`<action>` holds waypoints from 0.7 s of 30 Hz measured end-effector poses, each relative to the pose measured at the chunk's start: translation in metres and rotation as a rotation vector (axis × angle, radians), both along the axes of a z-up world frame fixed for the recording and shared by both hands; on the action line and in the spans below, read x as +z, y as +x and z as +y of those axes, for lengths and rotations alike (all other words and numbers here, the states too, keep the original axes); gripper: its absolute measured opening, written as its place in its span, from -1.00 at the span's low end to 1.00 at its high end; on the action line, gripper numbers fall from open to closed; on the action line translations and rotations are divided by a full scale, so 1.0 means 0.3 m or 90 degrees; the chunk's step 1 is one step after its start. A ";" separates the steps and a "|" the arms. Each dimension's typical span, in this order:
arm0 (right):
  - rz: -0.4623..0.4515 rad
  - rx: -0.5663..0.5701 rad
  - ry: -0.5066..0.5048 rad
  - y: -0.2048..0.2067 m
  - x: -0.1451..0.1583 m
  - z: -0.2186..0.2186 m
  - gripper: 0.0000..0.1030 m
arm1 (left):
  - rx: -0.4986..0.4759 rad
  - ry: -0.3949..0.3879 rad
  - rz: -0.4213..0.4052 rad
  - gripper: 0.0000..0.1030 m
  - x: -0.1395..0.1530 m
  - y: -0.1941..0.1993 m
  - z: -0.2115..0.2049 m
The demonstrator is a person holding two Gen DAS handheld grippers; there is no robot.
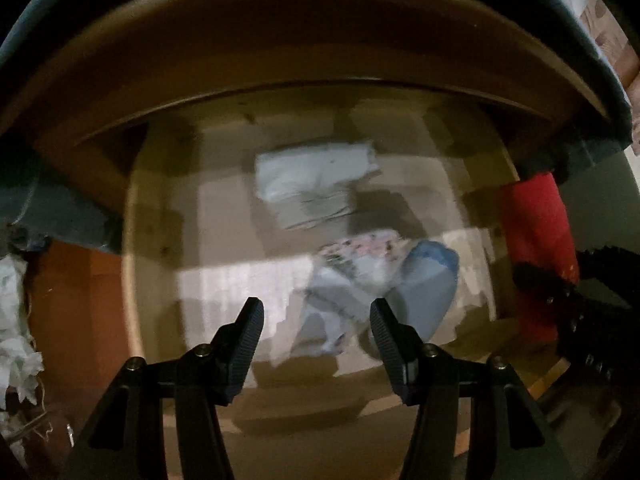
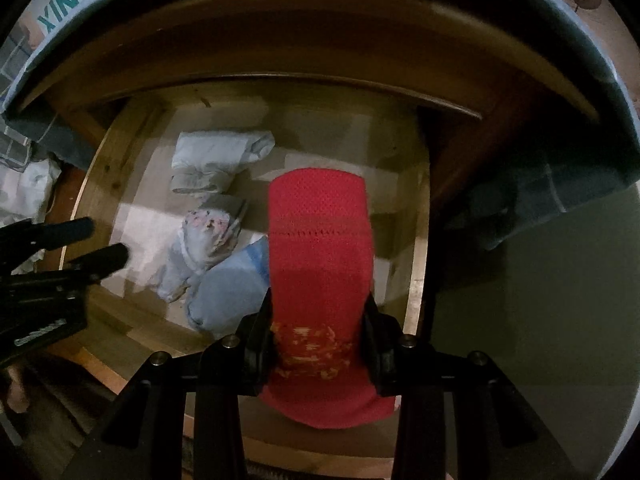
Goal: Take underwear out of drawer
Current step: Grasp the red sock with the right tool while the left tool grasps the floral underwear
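A pulled-out wooden drawer (image 2: 416,264) holds several folded pieces of underwear. My right gripper (image 2: 318,320) is shut on a red knitted piece (image 2: 320,240) with a yellow pattern, held above the drawer's right half; the same red underwear (image 1: 536,240) shows at the right in the left wrist view. My left gripper (image 1: 316,320) hangs open and empty above a pale blue-grey bundle (image 1: 320,312) and a blue piece (image 1: 428,280). A floral piece (image 2: 208,224) lies beside them, and a white folded stack (image 2: 216,160) sits further back. The left gripper (image 2: 104,244) also shows at the left edge.
The bed frame and dark mattress edge (image 2: 580,92) overhang the drawer's back. Crumpled white cloth (image 1: 16,320) lies on the orange-brown floor (image 1: 76,320) left of the drawer. Grey-green floor (image 2: 540,320) lies to its right.
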State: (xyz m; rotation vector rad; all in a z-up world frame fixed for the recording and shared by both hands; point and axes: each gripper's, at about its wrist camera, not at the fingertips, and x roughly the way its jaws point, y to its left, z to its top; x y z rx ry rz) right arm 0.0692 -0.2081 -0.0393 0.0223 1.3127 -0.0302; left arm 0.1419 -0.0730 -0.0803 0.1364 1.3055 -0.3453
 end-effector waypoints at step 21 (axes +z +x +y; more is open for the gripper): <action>0.010 -0.008 0.063 0.005 -0.017 -0.028 -0.33 | -0.026 0.056 0.118 0.11 -0.179 0.129 -0.162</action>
